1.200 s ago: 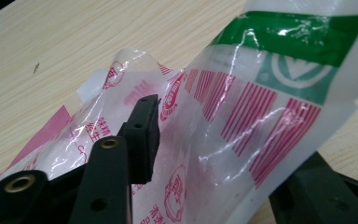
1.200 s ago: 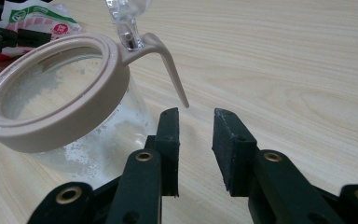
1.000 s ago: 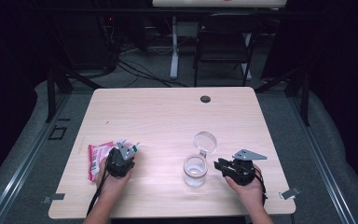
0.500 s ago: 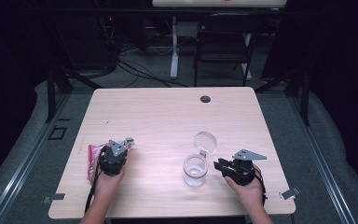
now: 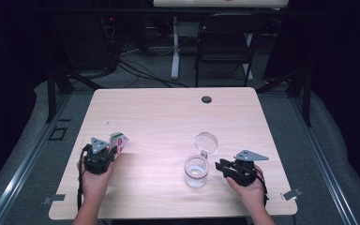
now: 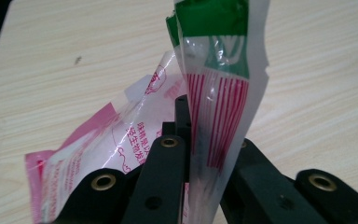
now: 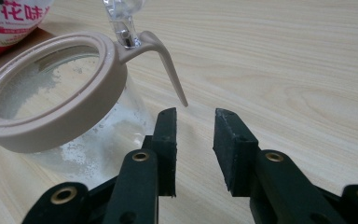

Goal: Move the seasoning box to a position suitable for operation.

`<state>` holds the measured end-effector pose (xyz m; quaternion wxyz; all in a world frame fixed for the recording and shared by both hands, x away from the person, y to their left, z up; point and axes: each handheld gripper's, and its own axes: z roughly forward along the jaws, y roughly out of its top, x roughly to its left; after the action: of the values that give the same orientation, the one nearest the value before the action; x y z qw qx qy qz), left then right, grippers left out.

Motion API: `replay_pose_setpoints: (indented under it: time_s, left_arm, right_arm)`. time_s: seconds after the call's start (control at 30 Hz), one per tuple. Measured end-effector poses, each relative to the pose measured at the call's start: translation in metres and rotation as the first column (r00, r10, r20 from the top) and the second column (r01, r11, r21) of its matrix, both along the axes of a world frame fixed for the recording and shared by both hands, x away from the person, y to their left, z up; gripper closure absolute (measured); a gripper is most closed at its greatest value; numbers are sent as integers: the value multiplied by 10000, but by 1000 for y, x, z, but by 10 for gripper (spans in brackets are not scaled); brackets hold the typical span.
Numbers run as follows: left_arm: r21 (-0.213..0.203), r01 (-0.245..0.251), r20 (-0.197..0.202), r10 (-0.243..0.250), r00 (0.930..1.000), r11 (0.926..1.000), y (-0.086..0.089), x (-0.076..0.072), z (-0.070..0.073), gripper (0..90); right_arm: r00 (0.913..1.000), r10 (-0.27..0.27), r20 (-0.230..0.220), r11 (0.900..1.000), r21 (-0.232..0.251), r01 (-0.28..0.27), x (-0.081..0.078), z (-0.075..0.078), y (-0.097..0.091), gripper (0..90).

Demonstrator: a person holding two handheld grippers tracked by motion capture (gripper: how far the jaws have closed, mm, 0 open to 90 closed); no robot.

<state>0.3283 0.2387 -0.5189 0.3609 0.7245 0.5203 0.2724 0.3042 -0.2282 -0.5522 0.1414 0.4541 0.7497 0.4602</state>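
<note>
My left gripper (image 5: 108,151) (image 6: 209,135) is shut on a clear plastic packet (image 5: 118,140) (image 6: 219,93) with red stripes and a green top, which stands up between the jaws above the table. A pink and white packet (image 6: 79,154) hangs beside it on the left; whether it is pinched too I cannot tell. A glass jar (image 5: 196,171) (image 7: 60,116) with a beige rim stands with its round lid (image 5: 206,140) flipped up. My right gripper (image 5: 221,165) (image 7: 196,116) rests open just right of the jar, with nothing between the jaws.
The wooden table (image 5: 168,112) has a small dark round cap (image 5: 206,99) near its far edge. In the right gripper view a red and white packet (image 7: 9,21) shows beyond the jar. The jar's thin lever (image 7: 172,79) points down toward my right jaws.
The left hand has shifted a little left and risen. The pink packet no longer lies flat on the table, and a packet now sticks up from the jaws. The right hand has stayed put.
</note>
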Motion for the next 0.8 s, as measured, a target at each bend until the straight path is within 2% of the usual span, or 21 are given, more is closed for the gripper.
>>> replay_pose_setpoints:
  time_s: [0.07, 0.1, 0.2, 0.37, 0.43, 0.53, 0.57, 0.6, 0.8]
  left_arm:
    - [-51, -46, 58, 47, 10000, 10000, 3, -1, 2, 900]
    - [-272, -198, 221, 204, 9995, 9994, 9, -2, 6, 900]
    - [-405, -385, 395, 401, 9984, 9984, 17, -5, 12, 900]
    - [-434, -530, 646, 557, 9964, 9977, 25, -9, 20, 900]
    - [-362, -663, 924, 694, 9933, 9971, 29, -12, 26, 900]
    - [-341, -779, 1065, 811, 9910, 9964, 34, -14, 31, 900]
    - [-384, -923, 1224, 964, 9878, 9950, 40, -17, 35, 900]
    - [-384, -923, 1224, 964, 9878, 9950, 40, -17, 35, 900]
    - [-697, -1382, 1523, 1475, 9773, 9879, 59, -22, 45, 900]
  right_arm:
    - [10000, -7, 17, 10000, -10, 7, 0, 0, 0, 700]
    - [10000, -12, 13, 10000, -8, 12, 0, 0, 0, 700]
    - [10000, -27, 14, 10000, -45, 27, 0, 0, 0, 700]
    - [10000, -20, 16, 10000, -73, 20, 0, 0, 0, 700]
    - [10000, -14, 27, 9999, -100, 14, 0, 1, 0, 700]
    - [10000, -4, 27, 9999, -113, 4, 0, 0, 0, 700]
    - [10000, 24, 25, 9999, -99, -23, 0, 0, 1, 700]
    - [10000, 24, 25, 9999, -99, -23, 0, 0, 1, 700]
    - [10000, 19, 32, 10000, -97, -19, 0, 0, 1, 700]
